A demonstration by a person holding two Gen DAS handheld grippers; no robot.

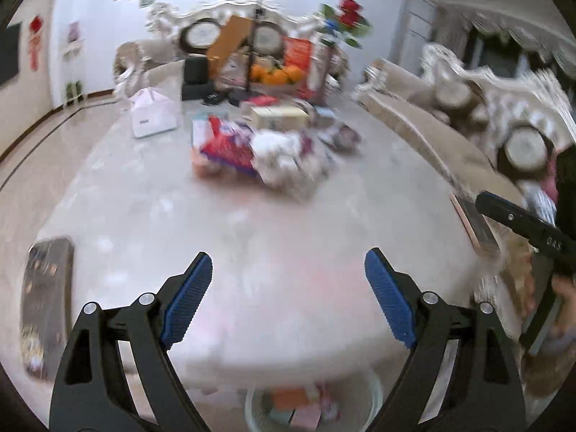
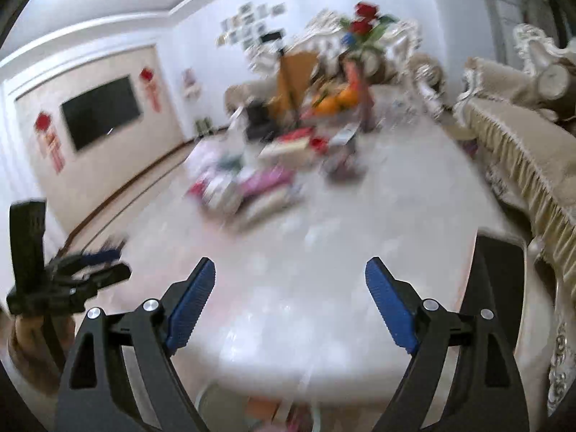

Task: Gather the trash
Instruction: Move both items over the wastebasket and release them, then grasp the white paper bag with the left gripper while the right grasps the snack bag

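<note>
Both the left gripper (image 1: 288,280) and the right gripper (image 2: 289,288) stand apart, holding nothing. The trash pile (image 1: 252,151) lies ahead in the frame's upper middle, across the table (image 1: 252,237); neither hand is clearly nearer.

Near table (image 1: 288,252) bare; clutter (image 1: 259,151) (blurred, perhaps wrappers) blocks beyond.
</note>
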